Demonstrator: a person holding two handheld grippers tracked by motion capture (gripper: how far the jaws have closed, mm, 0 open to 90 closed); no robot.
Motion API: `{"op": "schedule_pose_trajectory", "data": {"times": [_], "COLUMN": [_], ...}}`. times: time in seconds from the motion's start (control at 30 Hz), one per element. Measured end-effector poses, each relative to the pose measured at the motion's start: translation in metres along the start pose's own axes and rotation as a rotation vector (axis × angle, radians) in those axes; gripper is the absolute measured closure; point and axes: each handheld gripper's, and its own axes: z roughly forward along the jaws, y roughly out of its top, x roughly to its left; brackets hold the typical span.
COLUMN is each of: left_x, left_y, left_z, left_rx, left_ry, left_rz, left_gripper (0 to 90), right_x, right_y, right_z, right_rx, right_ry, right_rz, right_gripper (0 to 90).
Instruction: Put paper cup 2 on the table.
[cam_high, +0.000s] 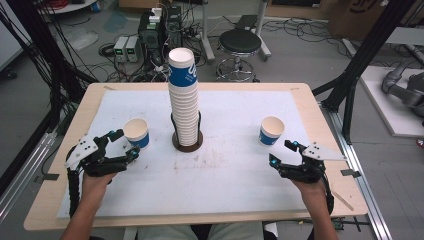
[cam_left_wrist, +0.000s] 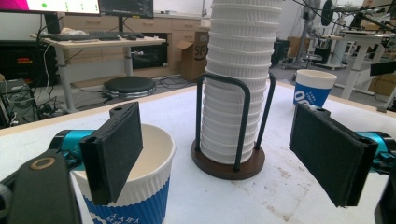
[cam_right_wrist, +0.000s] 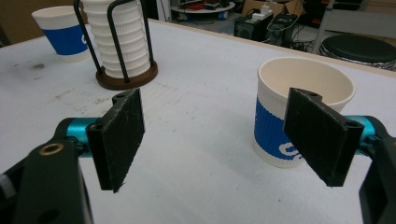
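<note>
While both grippers idle near the table's front edge, I see the left gripper (cam_high: 125, 144) with jaws apart beside the left paper cup (cam_high: 136, 133), one pad overlapping its rim, and the right gripper (cam_high: 281, 151) equally open just short of the right paper cup (cam_high: 272, 130). Neither cup is clamped. Between them stands the cup stack (cam_high: 183, 97) in its wire holder (cam_high: 188, 139). A careless push could tip a light cup; squeezing hard could crush it.
</note>
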Motion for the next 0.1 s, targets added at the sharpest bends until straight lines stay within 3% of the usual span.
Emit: {"op": "schedule_pose_trajectory", "data": {"times": [0.1], "left_x": [0.0007], "left_y": [-0.0001], "left_z": [-0.0002], "left_rx": [-0.002], "left_ry": [0.003], "left_rz": [0.002], "left_gripper": [17.3], "right_x": [-0.0002], "right_y": [-0.0001], "right_z": [-0.0002], "right_rx": [0.001], "right_ry": [0.000], "right_rz": [0.002], "right_gripper": [21.2]}}
